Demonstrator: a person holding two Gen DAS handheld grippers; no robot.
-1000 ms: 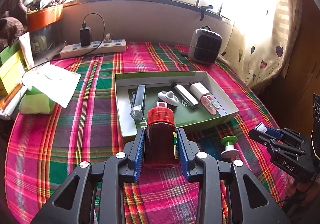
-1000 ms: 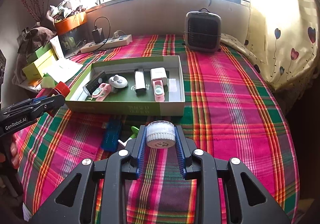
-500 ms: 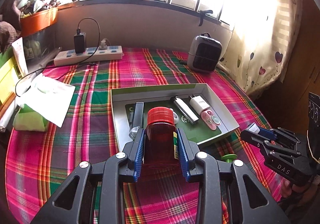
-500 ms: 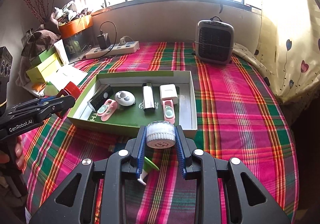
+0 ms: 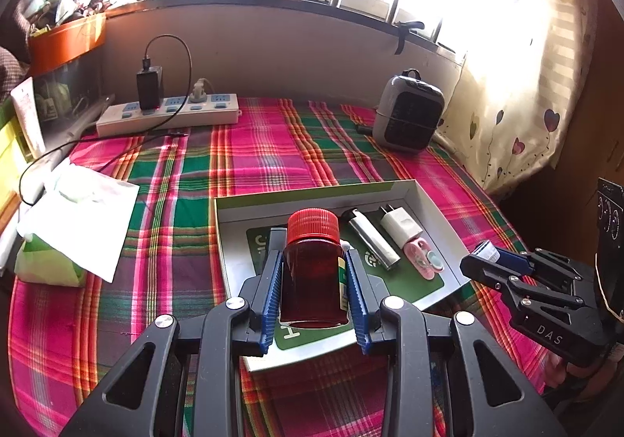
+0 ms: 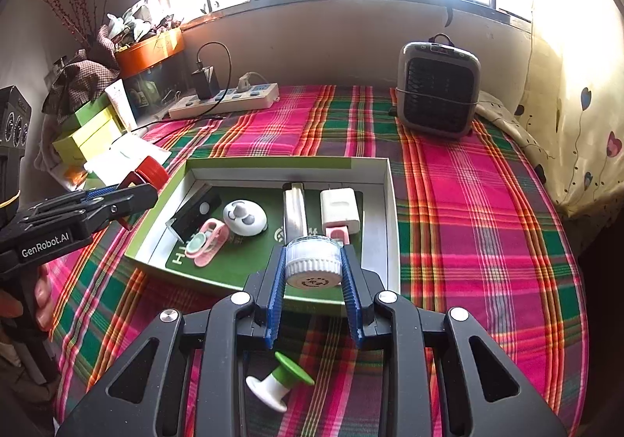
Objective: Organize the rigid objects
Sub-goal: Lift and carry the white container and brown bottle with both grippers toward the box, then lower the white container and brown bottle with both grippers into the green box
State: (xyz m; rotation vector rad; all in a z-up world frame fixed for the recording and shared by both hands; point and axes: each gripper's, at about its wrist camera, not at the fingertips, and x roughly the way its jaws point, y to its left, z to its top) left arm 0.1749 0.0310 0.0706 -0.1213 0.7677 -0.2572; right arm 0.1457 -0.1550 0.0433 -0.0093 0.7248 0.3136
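My left gripper [image 5: 314, 281] is shut on a red-capped amber bottle [image 5: 312, 269], held above the near left part of the green-rimmed box [image 5: 312, 190]. My right gripper [image 6: 312, 273] is shut on a small white round jar [image 6: 312, 261], held over the box's [image 6: 269, 162] near right edge. The box holds a silver lighter [image 5: 370, 244], a white charger [image 5: 401, 228], a pink case [image 5: 423, 261], a white round gadget [image 6: 245, 218], a black device [image 6: 193, 214] and a second pink case [image 6: 206, 242]. A green-and-white spool [image 6: 282, 382] lies on the cloth below my right gripper.
The plaid cloth [image 5: 273, 148] covers the surface. A power strip [image 5: 167, 113] with a charger lies at the back left, a small grey heater [image 5: 407, 119] at the back right. Papers and a green tissue pack [image 5: 50, 265] lie at the left, a curtain [image 6: 577, 117] at the right.
Both grippers have moved forward and up, from in front of the box to above its near edge, still holding the bottle and the jar. The spool now lies behind the right gripper's fingers.
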